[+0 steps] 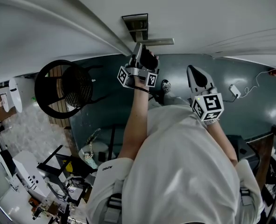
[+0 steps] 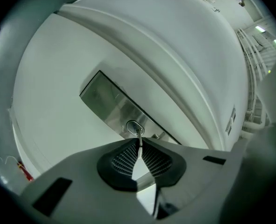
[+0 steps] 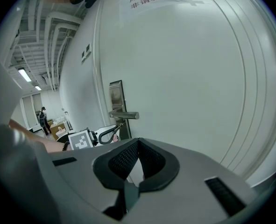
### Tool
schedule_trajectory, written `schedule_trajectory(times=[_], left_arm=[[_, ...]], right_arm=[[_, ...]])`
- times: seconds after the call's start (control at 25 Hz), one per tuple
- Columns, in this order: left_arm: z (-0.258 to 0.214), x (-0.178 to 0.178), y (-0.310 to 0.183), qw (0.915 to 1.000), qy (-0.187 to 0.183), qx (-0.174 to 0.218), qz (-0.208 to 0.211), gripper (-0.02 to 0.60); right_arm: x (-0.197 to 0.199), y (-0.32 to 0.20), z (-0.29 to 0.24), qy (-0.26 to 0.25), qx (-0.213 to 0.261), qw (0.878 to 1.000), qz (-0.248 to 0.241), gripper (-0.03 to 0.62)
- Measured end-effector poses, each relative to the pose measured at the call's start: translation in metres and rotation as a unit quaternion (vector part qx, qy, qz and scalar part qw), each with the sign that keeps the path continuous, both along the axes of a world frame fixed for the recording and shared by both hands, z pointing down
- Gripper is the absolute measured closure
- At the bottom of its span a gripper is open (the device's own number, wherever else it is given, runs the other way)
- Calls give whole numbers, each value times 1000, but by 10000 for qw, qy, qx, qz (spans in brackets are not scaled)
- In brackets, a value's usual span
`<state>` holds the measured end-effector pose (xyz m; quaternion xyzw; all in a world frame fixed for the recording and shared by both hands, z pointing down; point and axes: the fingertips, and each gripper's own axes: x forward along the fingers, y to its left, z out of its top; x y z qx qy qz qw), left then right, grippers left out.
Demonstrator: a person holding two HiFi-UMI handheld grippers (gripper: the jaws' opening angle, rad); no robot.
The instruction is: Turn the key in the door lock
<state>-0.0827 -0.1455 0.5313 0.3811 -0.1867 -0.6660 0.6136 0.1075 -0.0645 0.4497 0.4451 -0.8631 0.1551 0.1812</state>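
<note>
My left claw (image 2: pixel 138 149) grips the key (image 2: pixel 138 135), seated in the metal lock plate (image 2: pixel 105 104) on the white door (image 2: pixel 175 55); my right claw (image 3: pixel 132 169) hangs back, pinched narrow and empty. Below lies a dark teal floor (image 1: pixel 250 115).

White door (image 3: pixel 184 87), steel lock plate (image 2: pixel 107 104) and lever handle (image 3: pixel 124 115) fixed on it
</note>
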Motion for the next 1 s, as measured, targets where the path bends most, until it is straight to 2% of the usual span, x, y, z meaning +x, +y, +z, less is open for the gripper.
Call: schedule_trajectory(times=[0.08,0.16,0.24,0.28,0.36,0.4,0.44,0.48,0.52,0.56,0.6,0.68,0.72,0.8,0.88,0.92,0.96,1.0], left_arm=[[-1,1,1,9993,-345,18,109,552],[-6,3,4,9952,-928,113,290,536],[-14,8,8,9852,-1613,283,498,444],[-16,11,11,9780,-1966,339,608,428],[-16,18,17,9586,-2699,355,831,414],[-15,21,20,9463,-3079,315,932,411],[-13,23,23,9308,-3499,252,1032,411],[-9,24,27,9087,-4011,162,1143,412],[-2,23,31,8775,-4624,55,1268,411],[5,22,34,8380,-5275,-39,1399,411],[12,22,37,7920,-5908,-89,1537,411],[18,25,42,6890,-7009,-35,1841,413],[20,26,44,6377,-7448,-14,1965,413],[22,22,44,5377,-8193,-175,1982,413],[19,14,40,4373,-8821,-403,1704,413],[16,12,38,3928,-9058,-439,1529,413],[13,12,35,3548,-9238,-421,1375,413],[10,14,32,3216,-9378,-385,1254,413]], right_arm=[[-1,1,0,-4,-4,10000,-5,592],[-2,2,-1,-11,-8,10000,-18,592],[-3,2,-1,-17,-14,10000,-39,592],[-4,2,-1,-20,-18,10000,-50,592],[-6,3,-1,-32,-25,10000,-75,592],[-7,4,-1,-39,-25,9999,-92,592],[-8,4,-2,-45,-23,9999,-112,592],[-10,5,-2,-48,-20,9999,-135,592],[-11,6,-2,-50,-20,9999,-160,592],[-13,7,-2,-52,-25,9998,-185,592],[-14,7,-1,-53,-35,9998,-210,592],[-16,9,1,-52,-59,9997,-245,592],[-16,9,2,-51,-66,9996,-252,592],[-16,11,2,-46,-75,9996,-251,592],[-15,12,1,-42,-78,9997,-240,592],[-15,13,1,-40,-78,9997,-233,592],[-14,13,2,-39,-76,9997,-224,592],[-13,13,2,-38,-74,9997,-211,592]])
